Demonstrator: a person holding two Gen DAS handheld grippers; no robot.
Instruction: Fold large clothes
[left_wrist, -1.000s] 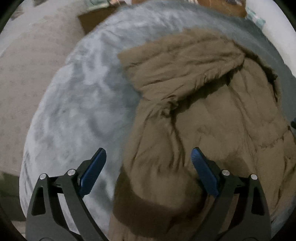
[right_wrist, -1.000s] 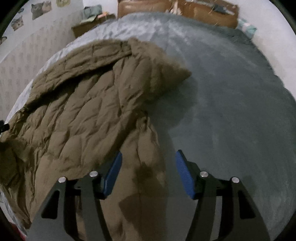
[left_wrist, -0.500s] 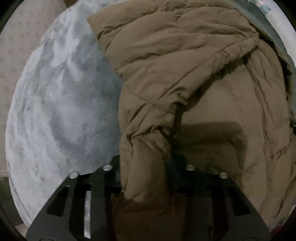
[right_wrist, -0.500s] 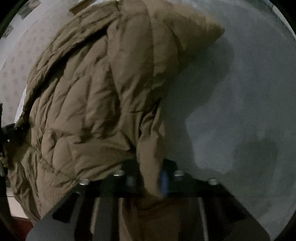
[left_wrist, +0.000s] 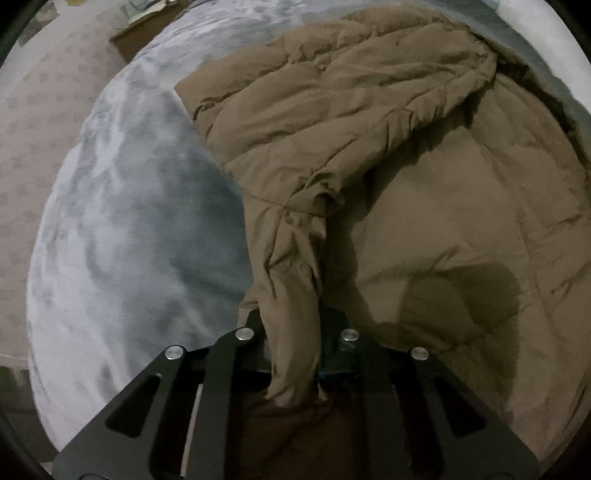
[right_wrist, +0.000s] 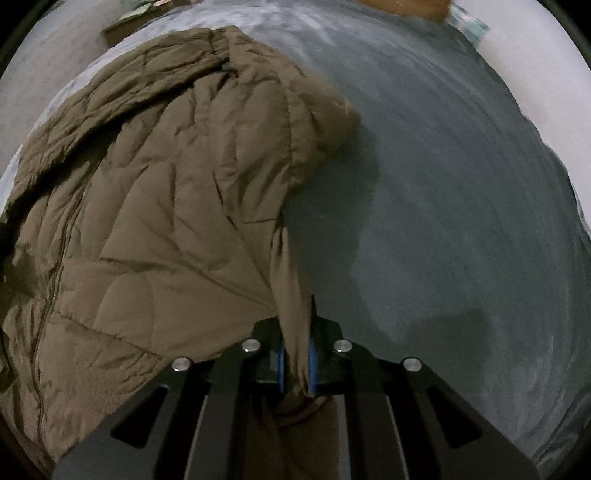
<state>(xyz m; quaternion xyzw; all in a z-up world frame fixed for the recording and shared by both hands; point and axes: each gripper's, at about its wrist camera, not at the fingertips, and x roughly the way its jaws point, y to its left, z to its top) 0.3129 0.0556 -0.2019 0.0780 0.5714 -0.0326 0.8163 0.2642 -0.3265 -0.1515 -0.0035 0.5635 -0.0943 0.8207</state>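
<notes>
A large brown quilted coat (left_wrist: 424, 192) lies spread on a grey-blue plush blanket (left_wrist: 140, 229). My left gripper (left_wrist: 295, 354) is shut on a pinched fold at the coat's left edge, lifted off the blanket. In the right wrist view the coat (right_wrist: 159, 221) fills the left half, its zipper running down the left side and its fur-trimmed hood (right_wrist: 325, 114) at the top. My right gripper (right_wrist: 295, 360) is shut on a fold at the coat's right edge, held between the blue pads (right_wrist: 312, 365).
The blanket (right_wrist: 461, 221) stretches bare to the right of the coat. A brown wooden bedside table (left_wrist: 147, 33) stands at the far left beyond the bed. A patterned wall (left_wrist: 33, 122) runs along the left. A wooden headboard (right_wrist: 406, 7) shows at the top.
Both grippers went from open above the coat's edges to shut on pinched folds. They have since lifted the folds, and the view has pulled back from the coat.
</notes>
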